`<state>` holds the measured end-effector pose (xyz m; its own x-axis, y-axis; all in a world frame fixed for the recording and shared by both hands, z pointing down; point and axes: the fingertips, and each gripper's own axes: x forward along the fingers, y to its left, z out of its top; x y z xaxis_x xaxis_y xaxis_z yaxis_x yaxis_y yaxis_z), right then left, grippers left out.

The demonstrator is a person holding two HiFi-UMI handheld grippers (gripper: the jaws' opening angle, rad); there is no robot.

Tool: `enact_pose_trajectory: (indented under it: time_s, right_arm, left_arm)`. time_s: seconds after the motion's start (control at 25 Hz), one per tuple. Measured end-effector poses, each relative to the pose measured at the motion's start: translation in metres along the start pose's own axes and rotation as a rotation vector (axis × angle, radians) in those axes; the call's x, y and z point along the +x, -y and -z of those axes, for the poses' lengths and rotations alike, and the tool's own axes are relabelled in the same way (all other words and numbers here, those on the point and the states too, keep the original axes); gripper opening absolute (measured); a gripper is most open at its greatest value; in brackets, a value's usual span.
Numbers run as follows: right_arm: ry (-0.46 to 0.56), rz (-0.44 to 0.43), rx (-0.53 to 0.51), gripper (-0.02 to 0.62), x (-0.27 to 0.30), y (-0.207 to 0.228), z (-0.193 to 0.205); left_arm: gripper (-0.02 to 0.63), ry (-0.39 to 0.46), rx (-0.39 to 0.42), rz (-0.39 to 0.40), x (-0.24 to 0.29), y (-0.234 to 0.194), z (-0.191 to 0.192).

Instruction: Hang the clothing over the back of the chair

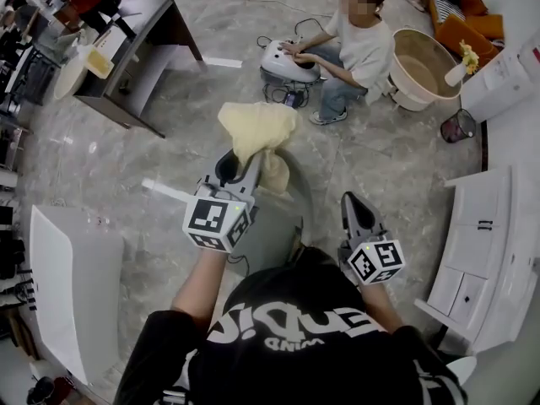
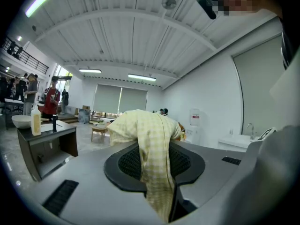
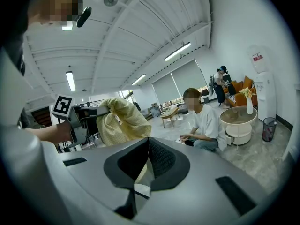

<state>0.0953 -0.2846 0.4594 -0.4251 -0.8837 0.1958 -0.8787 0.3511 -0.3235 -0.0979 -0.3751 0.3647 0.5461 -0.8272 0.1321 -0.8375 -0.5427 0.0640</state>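
A pale yellow checked garment (image 1: pixel 257 129) hangs bunched from my left gripper (image 1: pixel 245 160), which is shut on a fold of it. In the left gripper view the cloth (image 2: pixel 150 130) drapes over and between the dark pads (image 2: pixel 187 163). The right gripper view shows the same bundle (image 3: pixel 123 121) held up at the left. My right gripper (image 1: pixel 353 199) is lower and to the right, apart from the cloth; its jaws (image 3: pixel 148 142) meet at the tips with nothing in them. A grey rounded shape (image 1: pixel 283 218), probably the chair, lies just below both grippers.
A person (image 1: pixel 359 49) sits on the marble floor ahead with a white device (image 1: pixel 287 62). A dark desk (image 1: pixel 143 40) stands at the upper left, a round white tub (image 1: pixel 422 70) and a mesh bin (image 1: pixel 458 126) at the upper right. White cabinets (image 1: pixel 481 251) line the right; a white table (image 1: pixel 76 285) is at the left.
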Motion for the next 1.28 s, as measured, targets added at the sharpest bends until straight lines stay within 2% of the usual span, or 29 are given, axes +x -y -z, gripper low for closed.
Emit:
enact_pose_trajectory:
  time_s: [1.28]
  right_arm:
    - [-0.108,0.001,0.027,0.015,0.02,0.038,0.023]
  left_arm:
    - [0.118,-0.246,-0.09,-0.055,0.07,-0.015,0.149]
